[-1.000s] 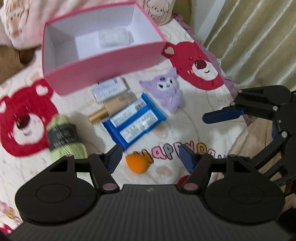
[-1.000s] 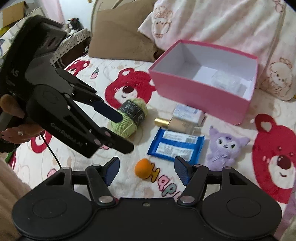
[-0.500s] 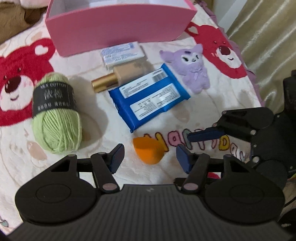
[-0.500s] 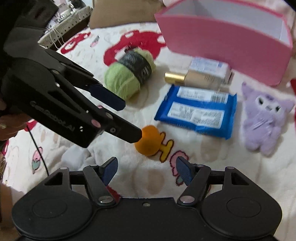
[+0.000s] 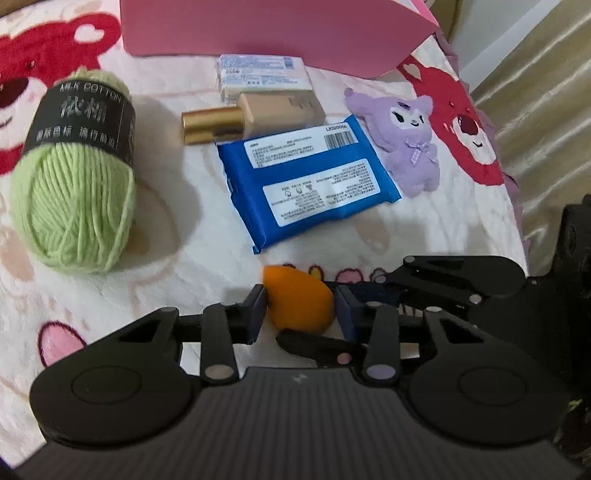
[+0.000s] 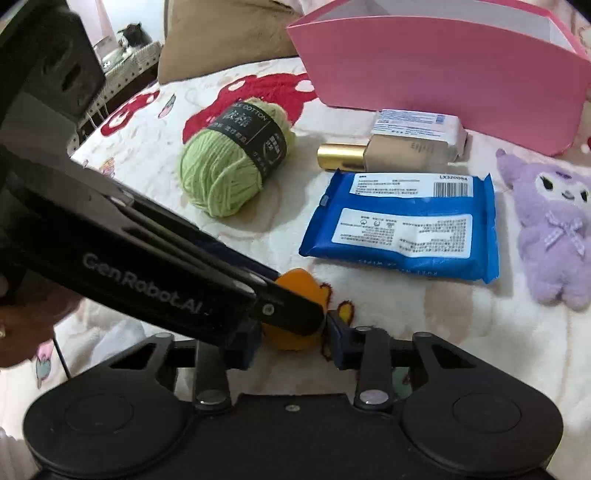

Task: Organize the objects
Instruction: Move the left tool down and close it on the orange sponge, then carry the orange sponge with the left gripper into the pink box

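Observation:
An orange makeup sponge (image 5: 297, 301) lies on the bear-print blanket. My left gripper (image 5: 300, 312) is shut on it, both pads touching its sides. My right gripper (image 6: 293, 338) is also closed in around the same sponge (image 6: 301, 282), crossing under the left gripper's fingers (image 6: 280, 306). Beyond lie a blue wipes pack (image 5: 308, 182), a foundation bottle (image 5: 255, 116), a white carton (image 5: 264, 75), a green yarn ball (image 5: 75, 188), a purple plush (image 5: 408, 142) and the pink box (image 5: 273, 29).
Curtains (image 5: 546, 92) hang at the right in the left wrist view. A brown pillow (image 6: 225, 33) lies behind the yarn in the right wrist view. The bed's edge and a shelf (image 6: 122, 55) are at the far left.
Both grippers dropped lower and moved in on the orange sponge. Both jaws narrowed from wide open to closed around it.

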`<state>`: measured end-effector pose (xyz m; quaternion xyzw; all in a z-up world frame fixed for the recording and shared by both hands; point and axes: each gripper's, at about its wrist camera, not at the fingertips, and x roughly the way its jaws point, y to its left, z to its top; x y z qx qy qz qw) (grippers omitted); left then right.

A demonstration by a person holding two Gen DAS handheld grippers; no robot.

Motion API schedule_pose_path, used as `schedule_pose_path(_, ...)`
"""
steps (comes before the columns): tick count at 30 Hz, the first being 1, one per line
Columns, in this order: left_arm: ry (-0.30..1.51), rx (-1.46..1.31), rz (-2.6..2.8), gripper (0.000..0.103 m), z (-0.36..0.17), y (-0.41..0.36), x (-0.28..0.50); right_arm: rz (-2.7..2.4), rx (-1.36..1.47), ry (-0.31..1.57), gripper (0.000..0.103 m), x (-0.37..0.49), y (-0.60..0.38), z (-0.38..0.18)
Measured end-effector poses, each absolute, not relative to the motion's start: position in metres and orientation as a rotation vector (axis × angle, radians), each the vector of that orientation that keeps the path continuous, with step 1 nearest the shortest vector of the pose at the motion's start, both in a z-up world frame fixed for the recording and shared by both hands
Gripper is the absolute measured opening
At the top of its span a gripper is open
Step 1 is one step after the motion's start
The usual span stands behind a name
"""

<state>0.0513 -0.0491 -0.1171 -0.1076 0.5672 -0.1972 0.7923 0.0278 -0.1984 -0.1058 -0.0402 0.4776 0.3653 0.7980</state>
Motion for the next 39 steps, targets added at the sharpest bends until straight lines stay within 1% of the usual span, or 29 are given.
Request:
schedule_pose_path(7, 1.177, -0.249, -0.428, 0.038, -0.103, -0.046, 0.039, 0.764, -0.107, 0.991, 0.041, 0.018, -0.195, -0.091)
schedule_pose_path(15, 1.098, -0.195, -0.458, 0.038, -0.048, -0.043, 0.03, 0.778, -0.013, 0.925, 0.041, 0.016, -0.203, -0.048)
schedule_pose_path(23, 1.042, -0.178, -0.484, 0.037, 0.004, -0.049, 0.03, 0.762, -0.042, 0.867, 0.041, 0.015, -0.209, 0.002)
schedule_pose_path(31, 0.96, -0.128, -0.49, 0.038, 0.051, -0.046, 0.034, 0.773, -0.064, 0.76, 0.041, 0.019, -0.208, 0.041)
schedule_pose_path(35, 0.958, -0.102, -0.48, 0.038, 0.068, -0.046, 0.045, 0.777, -0.074, 0.73, 0.041, 0.027, -0.203, 0.053)
schedule_pose_path(39, 0.951, -0.081, -0.449, 0.038, 0.088, -0.043, 0.069, 0.773, -0.073, 0.712, 0.041, 0.052, -0.195, 0.07)
